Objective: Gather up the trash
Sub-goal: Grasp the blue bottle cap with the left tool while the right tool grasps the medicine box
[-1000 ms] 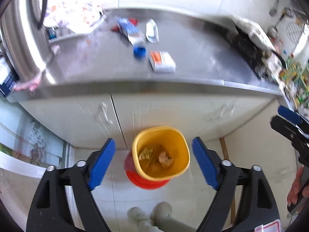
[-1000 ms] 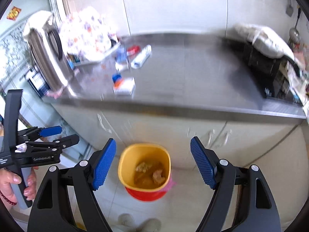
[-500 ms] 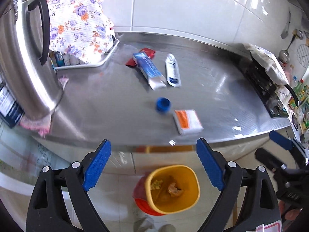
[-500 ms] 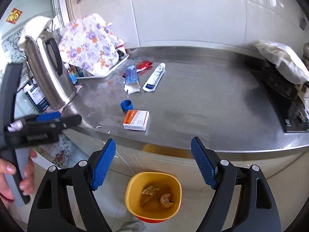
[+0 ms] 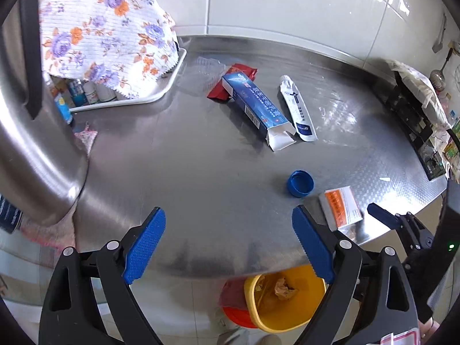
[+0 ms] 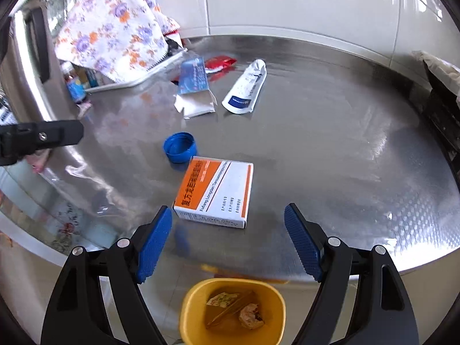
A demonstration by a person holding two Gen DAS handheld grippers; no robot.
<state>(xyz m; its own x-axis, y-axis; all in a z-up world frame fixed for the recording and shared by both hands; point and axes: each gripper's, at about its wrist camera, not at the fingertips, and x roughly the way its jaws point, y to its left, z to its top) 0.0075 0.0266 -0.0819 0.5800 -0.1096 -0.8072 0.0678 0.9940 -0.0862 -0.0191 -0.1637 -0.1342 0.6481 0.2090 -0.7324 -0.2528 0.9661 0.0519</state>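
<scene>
Nearest me, below the counter edge, the yellow bin (image 6: 233, 310) sits on the floor w/ scraps inside; my right gripper (image 6: 228, 240) and left gripper (image 5: 228, 247) both hang over the steel counter (image 6: 330, 143) w/ jaws spread wide, nothing in either. Just past the right gripper lies the orange-white medicine box (image 6: 215, 192), blue bottle cap (image 6: 180, 147) touching its far left corner. Farther back: blue toothpaste carton (image 6: 194, 86), white tube (image 6: 245, 87) to its right, red wrapper (image 6: 220, 63) behind the carton.

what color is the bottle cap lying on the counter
Blue. The bottle cap shows best in the right wrist view, lying open side up beside the orange-and-white box.
</scene>
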